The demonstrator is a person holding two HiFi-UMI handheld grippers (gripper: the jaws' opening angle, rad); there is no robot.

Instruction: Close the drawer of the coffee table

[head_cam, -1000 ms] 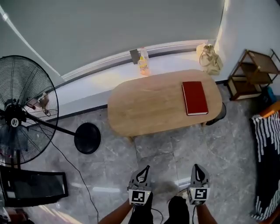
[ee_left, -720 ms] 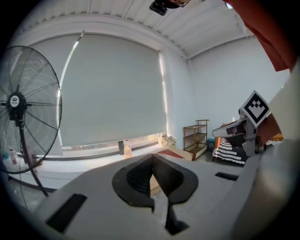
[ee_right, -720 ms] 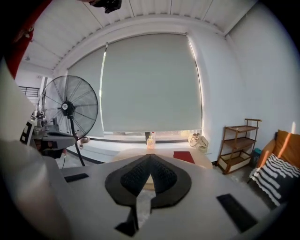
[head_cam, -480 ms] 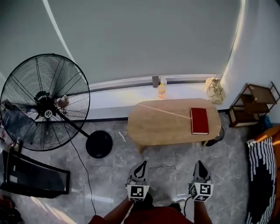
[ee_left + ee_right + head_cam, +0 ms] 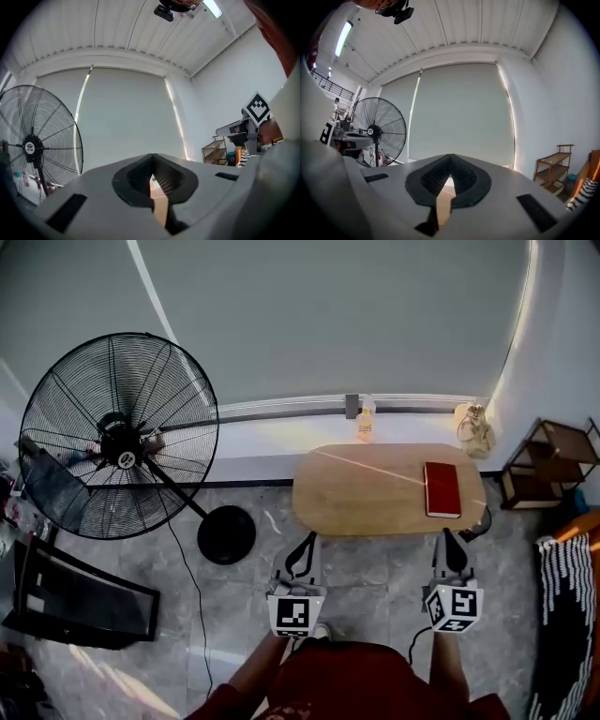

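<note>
The oval wooden coffee table (image 5: 375,498) stands by the window ledge with a red book (image 5: 442,489) on its right part. From above I see no drawer on it. My left gripper (image 5: 307,542) is held in the air in front of the table's left end, jaws shut and empty. Level with it, my right gripper (image 5: 449,538) hangs before the table's right end, also shut on nothing. A strip of the tabletop shows past the closed tips of the left gripper (image 5: 151,160) in its own view, and past those of the right gripper (image 5: 450,159) in the right gripper view.
A large standing fan (image 5: 120,442) with a round black base (image 5: 226,533) is left of the table. A bottle (image 5: 365,423) and a bag (image 5: 473,430) sit on the ledge. A wooden shelf (image 5: 553,465) and striped cloth (image 5: 562,615) are at the right; a black panel (image 5: 75,596) lies at the left.
Both grippers have risen together, still shut. The head view has lifted and pulled back, so the table looks smaller and farther, and more of the fan shows.
</note>
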